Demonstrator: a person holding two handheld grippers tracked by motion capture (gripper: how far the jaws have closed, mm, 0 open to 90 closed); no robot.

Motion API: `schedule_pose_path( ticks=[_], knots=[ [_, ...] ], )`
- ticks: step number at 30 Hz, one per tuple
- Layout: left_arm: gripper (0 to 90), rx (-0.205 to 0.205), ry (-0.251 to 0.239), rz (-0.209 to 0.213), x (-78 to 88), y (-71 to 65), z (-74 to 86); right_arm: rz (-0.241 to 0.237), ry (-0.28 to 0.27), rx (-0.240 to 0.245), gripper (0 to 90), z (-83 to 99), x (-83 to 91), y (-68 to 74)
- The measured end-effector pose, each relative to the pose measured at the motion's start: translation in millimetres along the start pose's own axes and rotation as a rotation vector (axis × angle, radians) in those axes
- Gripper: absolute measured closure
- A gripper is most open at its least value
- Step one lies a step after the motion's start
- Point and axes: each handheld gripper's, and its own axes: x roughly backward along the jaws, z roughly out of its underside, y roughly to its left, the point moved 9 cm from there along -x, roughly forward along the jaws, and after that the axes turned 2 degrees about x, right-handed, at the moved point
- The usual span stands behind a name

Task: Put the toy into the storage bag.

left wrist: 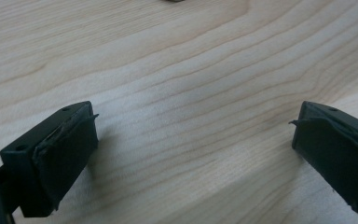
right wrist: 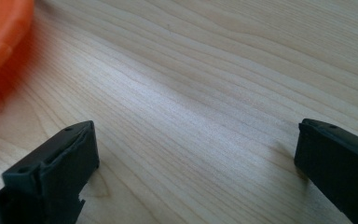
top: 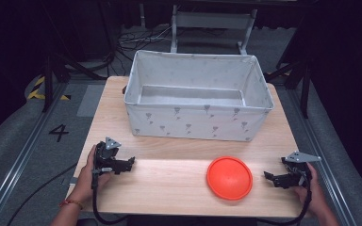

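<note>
Orange disc (top: 229, 178) flat on table (top: 169, 183), round, no long axis.

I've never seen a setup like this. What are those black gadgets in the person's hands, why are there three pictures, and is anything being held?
A person sits at a wooden table with a hand-held tool in each hand: the left gripper and the right gripper. Each has two black jaws that can pinch things. The wide picture comes from a camera fixed above the person. The other two come from small cameras riding on each gripper, looking along its jaws at the wood. On the table lie an orange disc near the right gripper, and a grey fabric bin farther back, which looks empty. Both grippers stand open with nothing between the jaws.
</note>
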Motion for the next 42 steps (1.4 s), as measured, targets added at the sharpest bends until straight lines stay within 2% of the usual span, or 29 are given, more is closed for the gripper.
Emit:
schedule_pose_path(
  ticks=[1,3,5,11,13,15,18,21,22,24,27,29,32,33,38,40,42],
  knots=[
    [0.4,-0.019,0.002,0.014,1.0,0.6,1.2,0.0,0.0,0.0,0.0,0.0,0.0,0.0],
    [0.4,-0.081,0.014,0.067,5.4,2.3,5.6,0.0,0.0,0.0,0.0,0.0,0.0,0.0],
    [0.3,-0.106,0.012,0.082,8.5,6.4,8.8,-0.003,0.0,0.004,0.0,0.4,0.4,0.2],
    [0.5,-0.117,0.004,0.088,14.5,7.0,15.7,-0.004,-0.003,0.015,0.3,1.1,1.6,1.5],
    [0.5,-0.13,0.004,0.102,15.8,6.3,17.2,0.001,-0.012,0.041,0.3,1.0,2.7,2.5],
    [0.5,-0.134,0.007,0.11,17.1,5.9,18.7,0.005,-0.015,0.046,0.3,0.9,3.3,3.3],
    [0.5,-0.138,0.002,0.118,17.4,5.8,19.1,-0.015,-0.006,0.036,0.3,2.5,3.7,2.6],
    [0.5,-0.138,0.002,0.118,17.3,5.8,19.1,-0.024,0.005,0.033,3.3,3.3,5.0,1.5],
    [0.5,-0.138,0.002,0.118,17.3,5.8,19.1,-0.028,0.003,0.034,6.8,2.9,5.7,2.5],
    [0.5,-0.138,0.003,0.119,17.3,5.8,19.1,-0.049,-0.007,0.048,22.6,0.9,9.4,6.4],
    [0.4,-0.138,0.002,0.119,17.3,5.8,19.1,-0.069,-0.006,0.058,17.8,-1.4,11.6,12.7],
    [0.5,-0.138,0.002,0.119,17.3,5.8,19.2,-0.071,-0.022,0.062,22.6,-6.3,14.4,17.9],
    [0.5,-0.14,0.005,0.115,17.8,6.4,19.6,-0.09,-0.033,0.054,22.2,-13.7,18.1,25.5],
    [0.5,-0.14,0.005,0.115,17.9,6.5,19.7,-0.112,-0.048,0.059,22.3,-19.3,20.3,32.0],
    [0.5,-0.139,0.008,0.12,18.7,6.3,20.7,-0.101,-0.058,0.076,25.1,-29.3,22.5,40.0],
    [0.6,-0.144,0.007,0.124,19.2,6.6,21.2,-0.128,-0.085,0.068,25.1,-35.9,25.4,46.1],
    [0.6,-0.142,0.006,0.127,19.1,6.2,21.4,-0.134,-0.097,0.078,25.1,-41.7,27.8,52.1]
  ],
)
